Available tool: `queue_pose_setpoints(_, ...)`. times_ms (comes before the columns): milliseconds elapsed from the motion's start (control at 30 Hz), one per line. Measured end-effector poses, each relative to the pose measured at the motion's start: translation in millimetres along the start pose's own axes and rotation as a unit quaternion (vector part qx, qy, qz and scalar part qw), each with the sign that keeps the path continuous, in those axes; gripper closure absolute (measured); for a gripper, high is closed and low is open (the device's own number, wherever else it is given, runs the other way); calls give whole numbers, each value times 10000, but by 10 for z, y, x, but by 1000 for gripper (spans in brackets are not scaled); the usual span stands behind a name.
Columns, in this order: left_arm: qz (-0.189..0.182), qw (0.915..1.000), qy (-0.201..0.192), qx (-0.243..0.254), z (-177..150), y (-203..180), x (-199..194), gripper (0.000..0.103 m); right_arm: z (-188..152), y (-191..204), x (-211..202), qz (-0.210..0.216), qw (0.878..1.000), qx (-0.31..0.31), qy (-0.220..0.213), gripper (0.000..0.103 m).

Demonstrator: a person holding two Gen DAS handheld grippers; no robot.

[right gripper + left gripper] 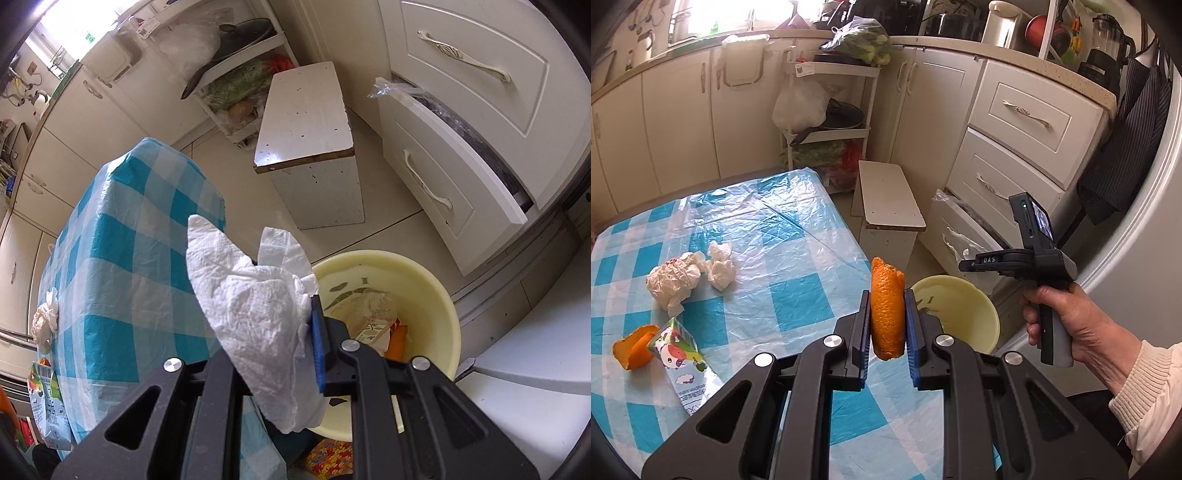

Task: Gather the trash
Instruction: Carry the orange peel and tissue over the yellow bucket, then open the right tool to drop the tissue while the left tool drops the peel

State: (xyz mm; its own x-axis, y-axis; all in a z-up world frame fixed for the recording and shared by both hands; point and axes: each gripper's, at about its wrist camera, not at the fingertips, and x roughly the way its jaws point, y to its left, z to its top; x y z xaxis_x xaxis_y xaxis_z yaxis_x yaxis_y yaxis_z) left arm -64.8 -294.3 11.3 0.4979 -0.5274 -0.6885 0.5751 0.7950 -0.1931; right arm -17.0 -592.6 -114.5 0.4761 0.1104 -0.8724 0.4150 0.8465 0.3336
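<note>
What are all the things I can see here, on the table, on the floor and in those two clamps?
orange peel: one, orange, clamped in the left gripper
paper towel: one, white, clamped in the right gripper
second orange peel: one, orange, on the table
drink carton: one, white and green, beside that peel
crumpled papers: a few, white, on the table
basin: one, pale yellow, on the floor, trash inside
stool: one, white, on the floor
right hand: one, holding the right gripper's handle

Bowl (pixel 436 295) sits on the floor right of the table (pixel 768 236); stool (pixel 314 122) behind it, with wads (pixel 690 277), peel (pixel 631 350) and carton (pixel 679 354) on the table.
</note>
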Motion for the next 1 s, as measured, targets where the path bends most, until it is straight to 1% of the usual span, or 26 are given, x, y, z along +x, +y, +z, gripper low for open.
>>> queue_pose_setpoints(133,-31,10000,58,21,-8,-47,81,87,12,-22,-10,39,9999,89,-31,86)
queue_pose_setpoints(333,-53,9999,82,87,-9,-113,119,87,19,-53,53,-54,9999,146,74,86)
queue_pose_setpoints(567,-86,9999,115,43,1,-108,155,87,22,-123,134,-173,9995,217,178,86)
queue_pose_setpoints(867,-202,9996,184,-25,35,-155,253,87,19,-239,235,-262,9986,352,297,81)
queue_pose_setpoints(900,-223,9996,194,-33,42,-163,272,87,18,-257,245,-269,9984,378,309,79)
queue_pose_setpoints(967,-265,9994,220,-38,53,-178,311,87,21,-295,262,-312,9979,466,310,67)
queue_pose_setpoints(1000,-292,9993,239,-41,61,-194,338,87,17,-318,265,-328,9976,525,319,54)
